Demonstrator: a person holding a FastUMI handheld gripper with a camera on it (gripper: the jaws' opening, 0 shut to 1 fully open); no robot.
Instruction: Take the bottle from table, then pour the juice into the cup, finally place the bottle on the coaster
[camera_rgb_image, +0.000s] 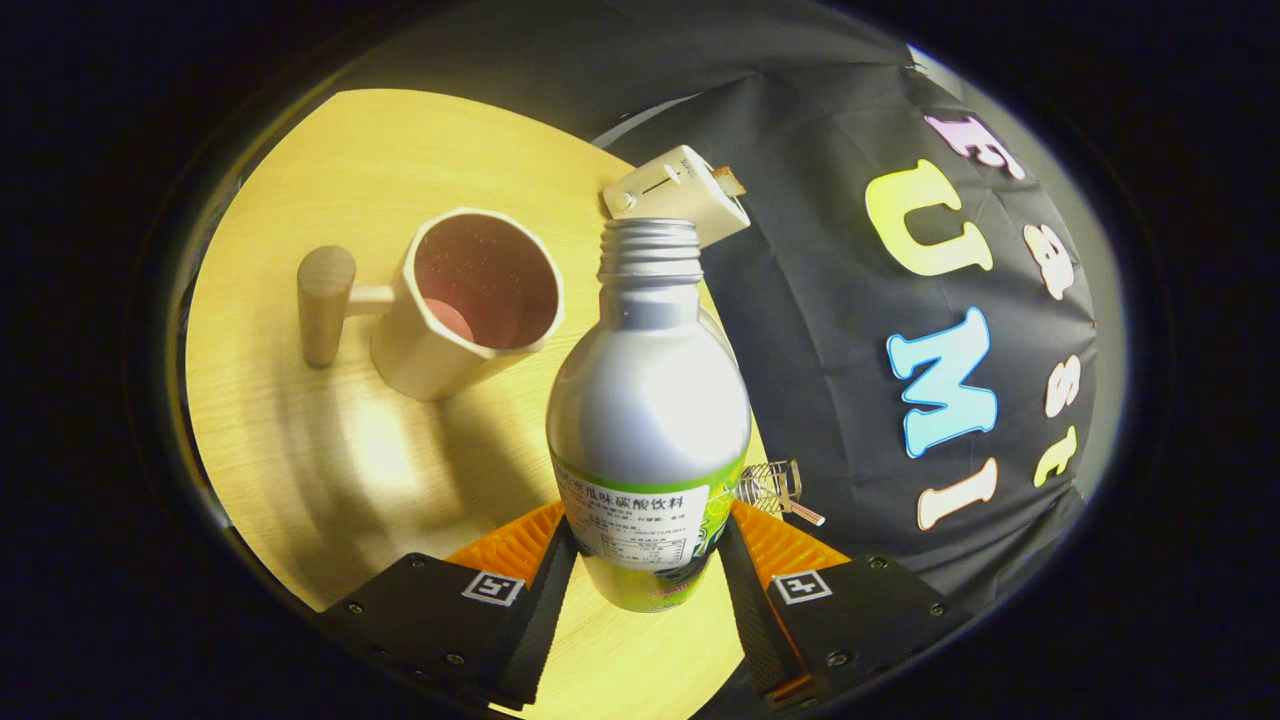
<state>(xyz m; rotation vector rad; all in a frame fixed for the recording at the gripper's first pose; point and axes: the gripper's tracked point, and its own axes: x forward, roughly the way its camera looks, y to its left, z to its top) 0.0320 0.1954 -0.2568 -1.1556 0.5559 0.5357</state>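
Note:
A silver metal bottle (648, 400) with a green and white label and an open threaded neck stands between my fingers, lifted above the wooden table (300, 440). My gripper (648, 560) is shut on the bottle's lower body, both fingers pressing its sides. Beyond the fingers and to the left sits a cream cup (470, 300) with a dark reddish inside and a cylindrical wooden handle (325, 300); its mouth tilts toward me. The bottle's neck is a little to the right of the cup's rim.
A small white box-shaped device (675, 190) lies at the table's far edge, just behind the bottle's neck. A small wire object (775, 488) sits to the right of the bottle near the table's edge. The black cloth wall (850, 350) rises beyond the table on the right.

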